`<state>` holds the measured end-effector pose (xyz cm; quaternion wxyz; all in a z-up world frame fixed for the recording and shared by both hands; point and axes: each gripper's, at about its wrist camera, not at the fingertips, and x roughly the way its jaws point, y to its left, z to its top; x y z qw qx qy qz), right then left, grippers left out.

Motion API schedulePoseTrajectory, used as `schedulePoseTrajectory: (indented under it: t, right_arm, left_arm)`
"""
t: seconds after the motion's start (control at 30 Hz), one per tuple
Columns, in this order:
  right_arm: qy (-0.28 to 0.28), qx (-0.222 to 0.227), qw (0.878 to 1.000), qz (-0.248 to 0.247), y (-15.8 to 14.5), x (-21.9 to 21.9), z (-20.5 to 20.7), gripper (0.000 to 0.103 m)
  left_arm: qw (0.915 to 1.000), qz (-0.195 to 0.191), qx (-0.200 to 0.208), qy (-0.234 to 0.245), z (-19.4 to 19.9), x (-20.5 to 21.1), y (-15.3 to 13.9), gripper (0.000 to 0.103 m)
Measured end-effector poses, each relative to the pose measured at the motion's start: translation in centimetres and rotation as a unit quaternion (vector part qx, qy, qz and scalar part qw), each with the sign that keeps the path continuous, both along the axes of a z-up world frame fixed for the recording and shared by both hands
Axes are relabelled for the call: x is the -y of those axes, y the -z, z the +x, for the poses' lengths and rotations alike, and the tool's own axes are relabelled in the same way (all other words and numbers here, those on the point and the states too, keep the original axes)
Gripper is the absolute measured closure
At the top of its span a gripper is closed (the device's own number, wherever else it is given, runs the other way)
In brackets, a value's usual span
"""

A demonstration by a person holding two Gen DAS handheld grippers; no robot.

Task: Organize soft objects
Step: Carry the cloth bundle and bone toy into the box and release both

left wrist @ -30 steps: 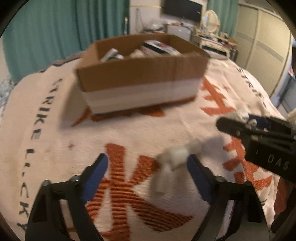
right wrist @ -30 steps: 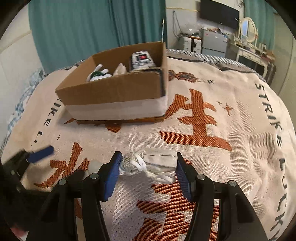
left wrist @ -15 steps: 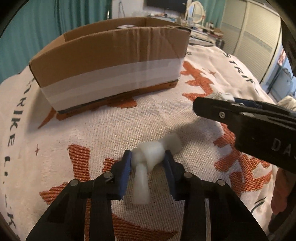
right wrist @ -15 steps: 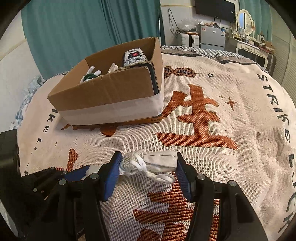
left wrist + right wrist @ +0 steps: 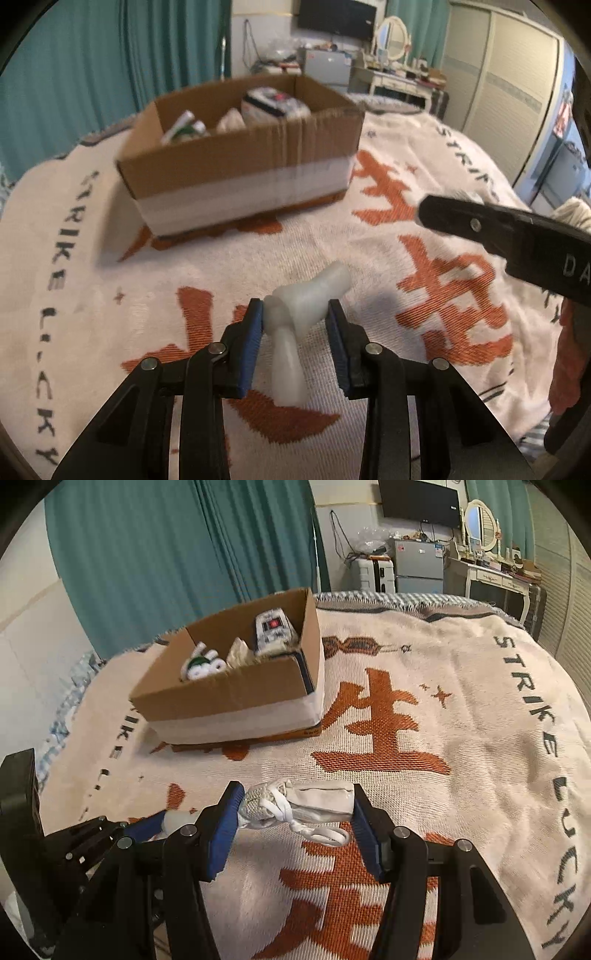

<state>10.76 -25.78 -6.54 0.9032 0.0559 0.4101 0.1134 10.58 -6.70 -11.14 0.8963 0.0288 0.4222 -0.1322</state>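
In the left wrist view, a white knotted item (image 5: 295,314) is clamped by the left gripper (image 5: 295,325) at lower centre; the cardboard box (image 5: 240,173), upper centre, is partly filled. In the right wrist view, a white bundle (image 5: 306,805) is gripped by the right gripper (image 5: 297,812), low in frame. Both pieces are judged unboxed as yet.

1. The cardboard box (image 5: 236,686) stands ahead on the blanket (image 5: 461,738); its top is open.
2. Bare blanket lies between both grippers and the box.
3. The right gripper (image 5: 509,236) crosses the left gripper's (image 5: 295,332) right side.
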Motion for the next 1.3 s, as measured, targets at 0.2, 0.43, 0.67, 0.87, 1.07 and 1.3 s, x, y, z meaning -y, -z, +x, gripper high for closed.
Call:
schedulePoseTrajectory:
  t: [0.2,0.43,0.67,0.87,1.07,1.3]
  right_arm:
    - [-0.005,0.034,0.999,0.002,-4.3,-0.4,-3.0,0.046]
    - [-0.017,0.08,0.997,-0.008,-9.3,-1.4,-5.4,0.046]
    - [-0.029,0.11,0.993,-0.017,-12.7,-2.3,-4.6,0.046]
    - [-0.039,0.119,0.992,-0.02,-13.9,-3.3,-0.8,0.046]
    - [-0.041,0.1,0.994,-0.012,-12.1,-4.3,5.9,0.046]
    - [-0.04,0.05,0.998,-0.006,-6.6,-5.3,13.0,0.046]
  left_arm:
    - [0.999,-0.01,0.042,-0.013,-1.8,-1.2,-4.3,0.07]
    - [0.9947,-0.013,0.1,-0.021,-3.3,-2.6,-9.4,0.07]
    - [0.9899,-0.013,0.139,-0.024,-2.1,-3.6,-12.9,0.069]
    - [0.9879,-0.011,0.151,-0.034,1.8,-4.3,-13.8,0.069]
    - [0.9889,-0.006,0.139,-0.052,7.4,-4.9,-12.2,0.069]
    - [0.9919,0.005,0.109,-0.065,13.5,-5.3,-8.0,0.069]
